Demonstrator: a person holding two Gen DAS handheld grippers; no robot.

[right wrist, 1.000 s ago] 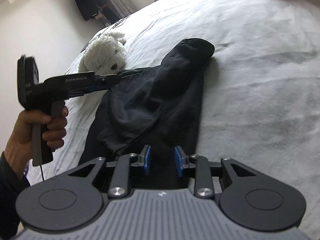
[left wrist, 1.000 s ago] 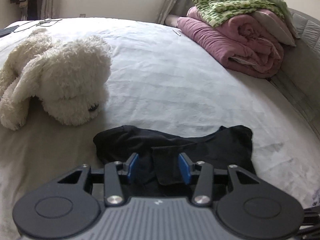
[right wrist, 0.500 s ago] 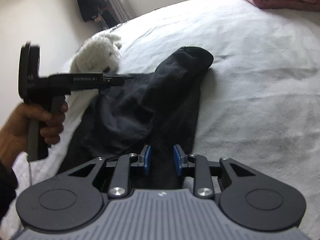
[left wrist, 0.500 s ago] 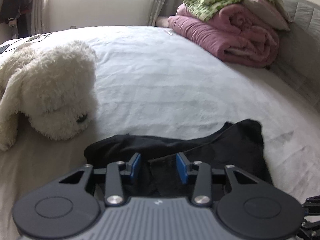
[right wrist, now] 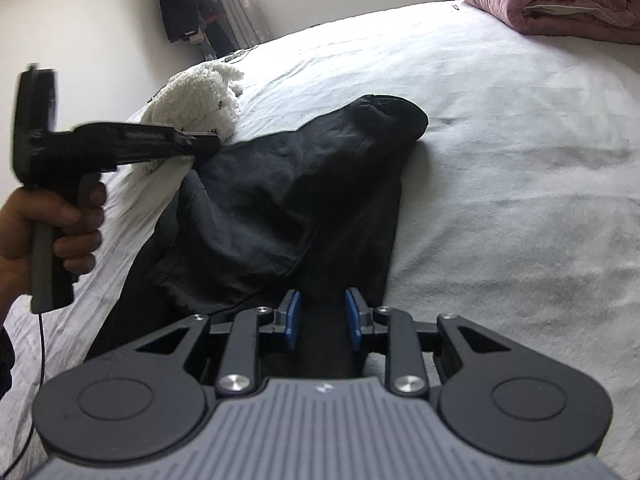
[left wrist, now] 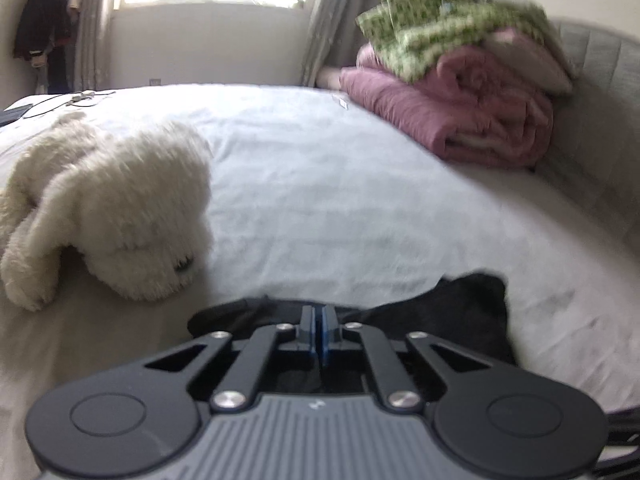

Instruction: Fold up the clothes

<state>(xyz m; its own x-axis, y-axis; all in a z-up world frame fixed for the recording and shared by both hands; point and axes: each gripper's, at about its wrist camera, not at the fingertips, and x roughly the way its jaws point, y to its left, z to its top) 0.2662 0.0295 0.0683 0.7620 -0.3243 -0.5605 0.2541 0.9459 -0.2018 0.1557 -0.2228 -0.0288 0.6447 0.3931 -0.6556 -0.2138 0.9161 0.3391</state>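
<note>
A black garment (right wrist: 288,208) lies partly folded on the white bed; it also shows in the left wrist view (left wrist: 440,312). My left gripper (left wrist: 319,320) is shut on an upper edge of the black garment; in the right wrist view it (right wrist: 208,140) holds that edge lifted at the garment's left side. My right gripper (right wrist: 322,316) is open, its blue pads either side of a strip of the black garment near its lower end, not pressing it.
A white plush dog (left wrist: 108,208) lies on the bed just left of the garment, also in the right wrist view (right wrist: 200,96). Folded pink and green blankets (left wrist: 460,100) are stacked at the headboard. The white sheet (right wrist: 520,160) stretches to the right.
My left gripper's jaws have closed on the garment's edge. The right gripper stays open over the same strip of cloth.
</note>
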